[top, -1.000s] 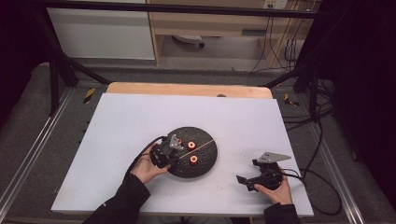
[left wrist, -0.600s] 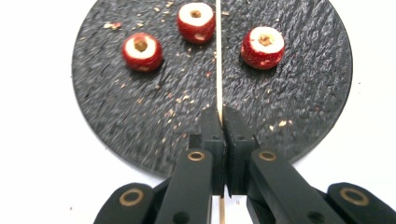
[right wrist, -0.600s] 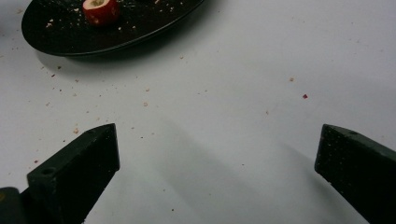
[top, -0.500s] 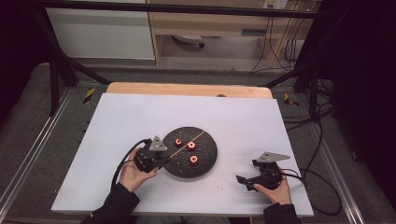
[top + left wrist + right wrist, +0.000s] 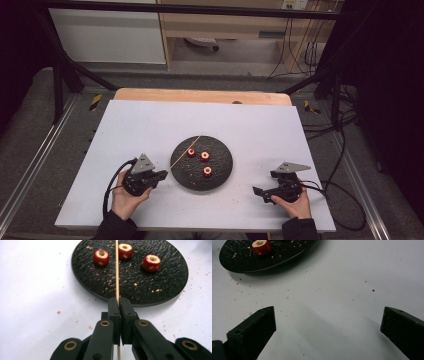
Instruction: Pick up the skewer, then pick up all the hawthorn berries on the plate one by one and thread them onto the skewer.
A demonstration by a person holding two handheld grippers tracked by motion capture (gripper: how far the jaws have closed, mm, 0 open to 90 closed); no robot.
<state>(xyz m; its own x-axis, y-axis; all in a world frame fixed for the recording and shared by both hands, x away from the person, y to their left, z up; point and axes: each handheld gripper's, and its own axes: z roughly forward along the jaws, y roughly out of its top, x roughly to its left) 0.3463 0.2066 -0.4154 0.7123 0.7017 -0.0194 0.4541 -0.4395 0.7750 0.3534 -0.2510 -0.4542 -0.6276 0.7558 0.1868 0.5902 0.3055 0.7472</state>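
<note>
Three fruit pieces (image 5: 201,161), one skewer (image 5: 184,151)

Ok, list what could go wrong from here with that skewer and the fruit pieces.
1. The left claw grips the thin wooden skewer partway along, so pressing its tip on a fruit piece could bend or snap it.
2. The three red fruit pieces sit loose on the black plate; a push may roll one off.
3. The right claw stands open on the table, away from the plate, steadying nothing.
</note>
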